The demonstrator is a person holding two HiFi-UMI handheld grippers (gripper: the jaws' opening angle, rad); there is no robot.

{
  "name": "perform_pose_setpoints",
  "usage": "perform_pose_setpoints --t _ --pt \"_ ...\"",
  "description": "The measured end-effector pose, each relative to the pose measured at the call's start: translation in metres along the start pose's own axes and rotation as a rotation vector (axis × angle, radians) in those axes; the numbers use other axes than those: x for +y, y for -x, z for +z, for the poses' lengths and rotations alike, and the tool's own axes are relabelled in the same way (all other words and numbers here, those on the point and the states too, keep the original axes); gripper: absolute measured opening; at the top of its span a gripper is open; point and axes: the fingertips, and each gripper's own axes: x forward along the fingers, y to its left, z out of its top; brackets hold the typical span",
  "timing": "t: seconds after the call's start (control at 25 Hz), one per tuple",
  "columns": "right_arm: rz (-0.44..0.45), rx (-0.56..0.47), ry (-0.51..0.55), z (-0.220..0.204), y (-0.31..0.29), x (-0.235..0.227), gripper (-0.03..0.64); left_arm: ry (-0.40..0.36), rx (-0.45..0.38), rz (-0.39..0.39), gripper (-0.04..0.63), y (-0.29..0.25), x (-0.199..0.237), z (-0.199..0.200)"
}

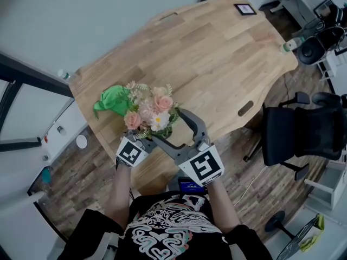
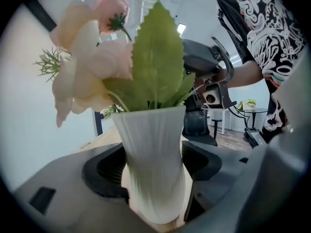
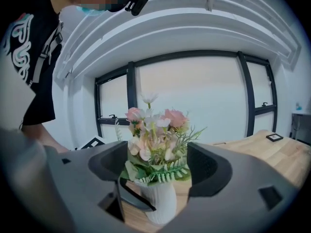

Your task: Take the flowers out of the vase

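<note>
1. The light wooden table (image 1: 217, 53) runs from the upper right of the head view down to the centre-left.
2. The person (image 1: 162, 229), in a black printed shirt, fills the bottom edge of that view, with both forearms reaching up toward the table's near edge.
3. A black office chair (image 1: 298, 131) stands at the right, apart from the table.
4. The right gripper (image 1: 169, 126) sits just below centre. Its jaws are spread wide and clamp nothing. In its own view the bouquet and vase stand framed in the gap, with clear space to either pad.
5. The left gripper (image 1: 140, 141) is lower left of centre. Its jaws are also released, and the vase stands between them, close to both pads.
6. The flowers (image 1: 149, 112), pink, cream and white with green leaves, are in the vase at the table's lower-left end.
7. The white ribbed vase (image 2: 154, 169) stands upright on the wood.
8. A green cloth (image 1: 113, 99) lies just left of the bouquet.
9. A small black-framed square (image 1: 245, 8) lies at the table's upper-right end.
</note>
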Motion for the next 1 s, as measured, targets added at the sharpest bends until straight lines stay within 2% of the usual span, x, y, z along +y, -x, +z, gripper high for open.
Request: perform_pose_setpoints --t 0.04,0.16,0.44,0.48,0.6,0.76,1.0 --pt "0.003 0.013 0.003 -0.002 0.000 0.001 0.350 -0.013 0.012 -0.006 0.360 -0.002 -0.002 -0.001" --pt "-0.017 0.035 0.018 -0.006 -0.004 -0.002 0.350 -0.033 0.031 -0.024 0.360 -0.006 -0.008 0.000" --pt "-0.109 0.011 0.053 -0.007 -0.006 -0.012 0.342 -0.021 0.037 -0.030 0.359 -0.008 -0.009 0.001" --pt "-0.125 0.022 0.070 -0.007 -0.005 -0.014 0.263 -0.021 0.034 -0.030 0.359 -0.008 -0.009 0.001" --pt "-0.154 0.045 0.113 -0.008 -0.003 -0.015 0.184 -0.017 0.030 -0.027 0.359 -0.007 -0.008 0.001" --pt "-0.166 0.038 0.110 -0.008 -0.003 -0.016 0.137 -0.022 0.041 -0.026 0.359 -0.007 -0.007 -0.001" --pt "-0.170 0.003 0.061 -0.006 -0.001 -0.019 0.110 -0.020 0.040 -0.026 0.358 -0.009 -0.006 -0.002"
